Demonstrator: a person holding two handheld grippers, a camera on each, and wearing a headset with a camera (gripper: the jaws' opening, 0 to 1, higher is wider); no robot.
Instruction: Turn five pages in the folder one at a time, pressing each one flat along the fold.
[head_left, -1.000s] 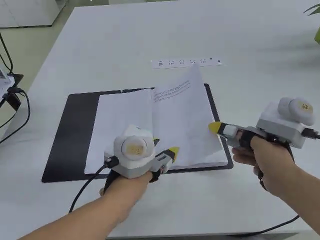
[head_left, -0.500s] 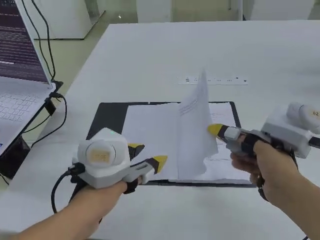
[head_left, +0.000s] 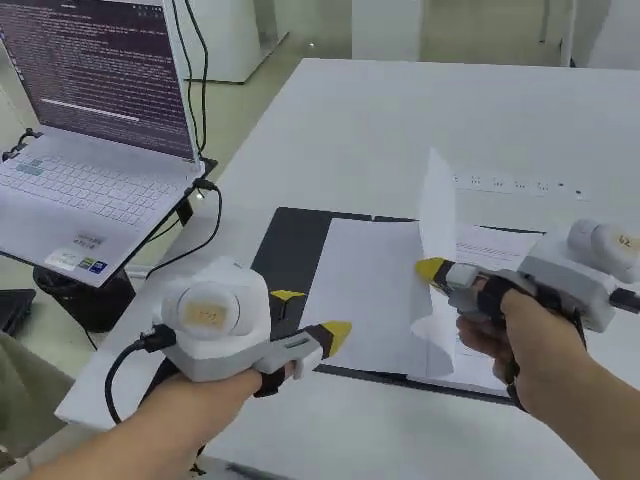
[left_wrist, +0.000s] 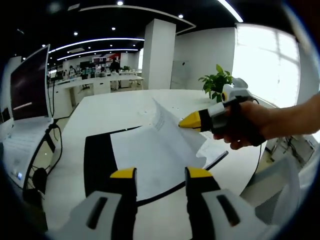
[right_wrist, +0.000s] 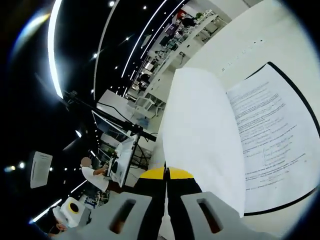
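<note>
The black folder (head_left: 292, 250) lies open on the white table, with a blank white sheet (head_left: 370, 290) on its left half. My right gripper (head_left: 432, 268) is shut on the edge of one page (head_left: 437, 215), which stands nearly upright over the fold. In the right gripper view the jaws (right_wrist: 166, 173) pinch that page (right_wrist: 205, 130), and a printed page (right_wrist: 265, 135) lies flat beneath it. My left gripper (head_left: 313, 316) hovers open by the folder's near left corner, holding nothing. The left gripper view shows its open jaws (left_wrist: 161, 173), the folder (left_wrist: 95, 155) and the right gripper (left_wrist: 195, 120).
An open laptop (head_left: 90, 110) with cables (head_left: 200, 190) stands on a side stand beyond the table's left edge. A white power strip (head_left: 515, 184) lies behind the folder. A potted plant (left_wrist: 215, 85) is at the table's far side.
The right gripper has raised the page from a lean to nearly upright. The left gripper has come off the left sheet toward the near left. The head camera has swung left.
</note>
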